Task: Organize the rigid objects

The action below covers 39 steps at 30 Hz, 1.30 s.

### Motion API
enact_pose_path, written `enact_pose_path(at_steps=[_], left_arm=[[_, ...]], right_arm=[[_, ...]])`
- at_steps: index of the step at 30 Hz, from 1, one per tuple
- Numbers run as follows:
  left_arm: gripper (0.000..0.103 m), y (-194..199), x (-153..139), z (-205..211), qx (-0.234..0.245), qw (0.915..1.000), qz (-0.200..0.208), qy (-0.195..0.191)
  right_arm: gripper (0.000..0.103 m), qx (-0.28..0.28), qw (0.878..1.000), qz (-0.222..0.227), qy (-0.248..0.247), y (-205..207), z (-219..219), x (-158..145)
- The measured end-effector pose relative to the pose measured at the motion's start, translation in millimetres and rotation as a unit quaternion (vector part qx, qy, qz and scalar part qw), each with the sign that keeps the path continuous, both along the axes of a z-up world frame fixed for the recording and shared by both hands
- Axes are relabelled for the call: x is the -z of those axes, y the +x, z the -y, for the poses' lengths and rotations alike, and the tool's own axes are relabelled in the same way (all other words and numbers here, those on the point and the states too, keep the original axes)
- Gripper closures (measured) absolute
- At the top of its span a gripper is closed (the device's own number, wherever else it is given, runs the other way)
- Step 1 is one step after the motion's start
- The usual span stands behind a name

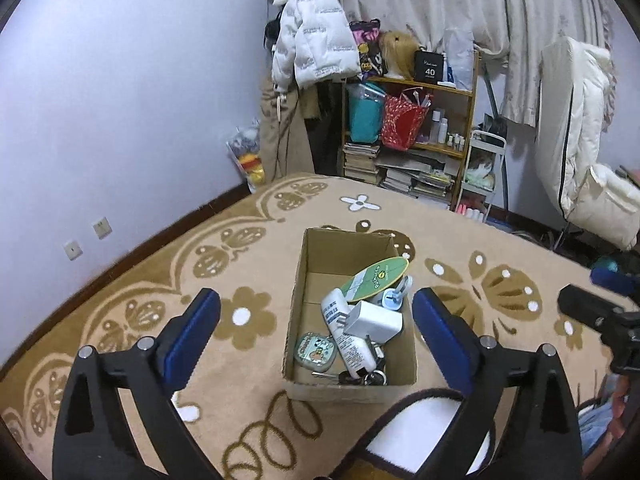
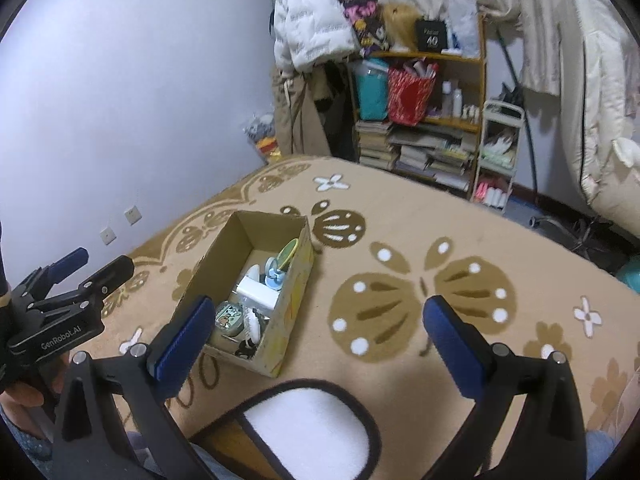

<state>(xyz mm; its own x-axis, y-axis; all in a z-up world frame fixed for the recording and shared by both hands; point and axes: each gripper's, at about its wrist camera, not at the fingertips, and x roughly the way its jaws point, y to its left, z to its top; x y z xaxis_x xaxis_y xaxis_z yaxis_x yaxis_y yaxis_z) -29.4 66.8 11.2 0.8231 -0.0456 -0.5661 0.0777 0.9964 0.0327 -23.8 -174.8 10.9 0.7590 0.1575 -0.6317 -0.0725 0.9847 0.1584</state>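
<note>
An open cardboard box (image 1: 348, 392) stands on the beige patterned rug (image 1: 240, 240). Inside lie a white charger (image 1: 376, 318), a white tube (image 1: 354, 354), a green oval card (image 1: 378, 278), a small green tin (image 1: 314, 352), a blue-and-white plug (image 1: 390, 296) and keys (image 1: 368, 378). My left gripper (image 1: 316, 296) hovers above the box's near end, open, with nothing between its blue pads. My right gripper (image 2: 319, 304) is open and empty too, above the rug just right of the box (image 2: 292, 300). The tin (image 2: 228, 316) and charger (image 2: 258, 292) show there as well.
A white cushion with a dark rim (image 1: 420, 432) lies close under both grippers. Behind the rug stand a wooden shelf (image 1: 464, 96) of books and bags, a hanging white jacket (image 1: 316, 40) and a white cart (image 1: 484, 168). A chair draped with a white coat (image 1: 580, 140) is at the right.
</note>
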Motion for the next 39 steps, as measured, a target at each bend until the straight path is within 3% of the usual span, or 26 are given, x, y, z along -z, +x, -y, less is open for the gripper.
enact_pose_path(at_steps=[4, 10, 18, 26, 39], left_arm=[[0.002, -19.3, -3.9, 8.1, -0.005, 0.9993, 0.019, 0.033], [0.000, -40.6, -12.9, 11.6, -0.011, 0.9980, 0.044, 0.044], [0.000, -40.9, -1.3, 28.2, -0.001, 0.9969, 0.020, 0.076], [0.000, -44.4, 3.0, 45.2, 0.018, 0.9938, 0.022, 0.108], [0.000, -38.5, 3.9, 37.8, 0.006, 0.9961, 0.009, 0.088]], right_arm=[[0.000, 0.014, 1.000, 0.024, 0.003, -23.3, 8.9, -0.4], [0.000, 0.034, 0.998, 0.048, 0.007, -43.3, 23.9, 12.6], [0.000, 0.065, 0.997, 0.049, 0.018, -48.2, 36.6, 23.0], [0.000, 0.085, 0.995, 0.049, 0.010, -51.7, 44.2, 24.0], [0.000, 0.102, 0.994, 0.030, 0.011, -47.4, 48.4, 30.5]])
